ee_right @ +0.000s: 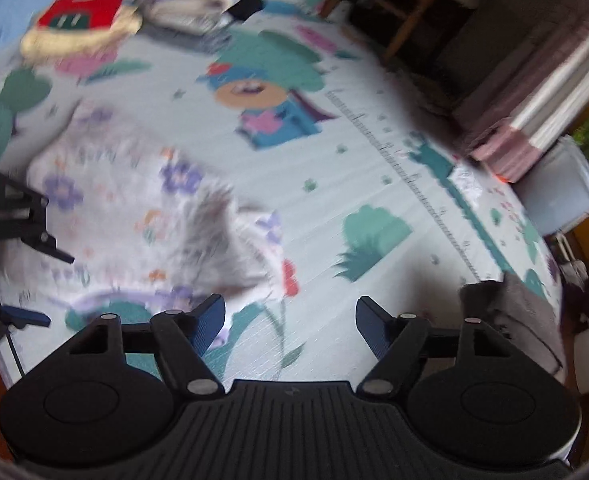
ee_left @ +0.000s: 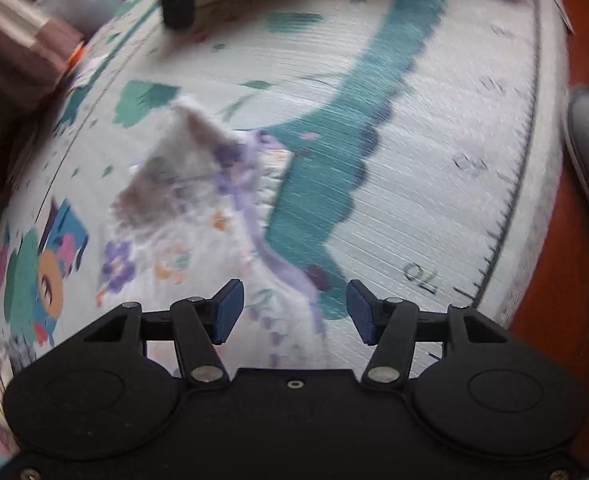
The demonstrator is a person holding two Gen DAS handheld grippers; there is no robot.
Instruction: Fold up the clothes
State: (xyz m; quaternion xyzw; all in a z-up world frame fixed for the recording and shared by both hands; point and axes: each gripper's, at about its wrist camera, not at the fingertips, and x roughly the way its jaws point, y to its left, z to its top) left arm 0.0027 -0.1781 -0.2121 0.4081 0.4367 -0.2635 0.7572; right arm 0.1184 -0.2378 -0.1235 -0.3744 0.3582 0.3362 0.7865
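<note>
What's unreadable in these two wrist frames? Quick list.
- Floral garment: motion blur in both views, so its type and fold state are unclear; its near edge is hidden behind the left gripper.
- Folded stack: small and blurred at the top of the right wrist view; items can't be counted.
- Grey cloth: partly hidden by the right gripper.
- Left gripper in the right wrist view: cut off by the left edge.

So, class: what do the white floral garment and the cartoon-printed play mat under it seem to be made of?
White floral garment: probably soft thin cloth; it lies crumpled, with a frilled lilac edge. Cartoon-printed play mat: likely foam or plastic; flat, with fine ribbed lines.
</note>
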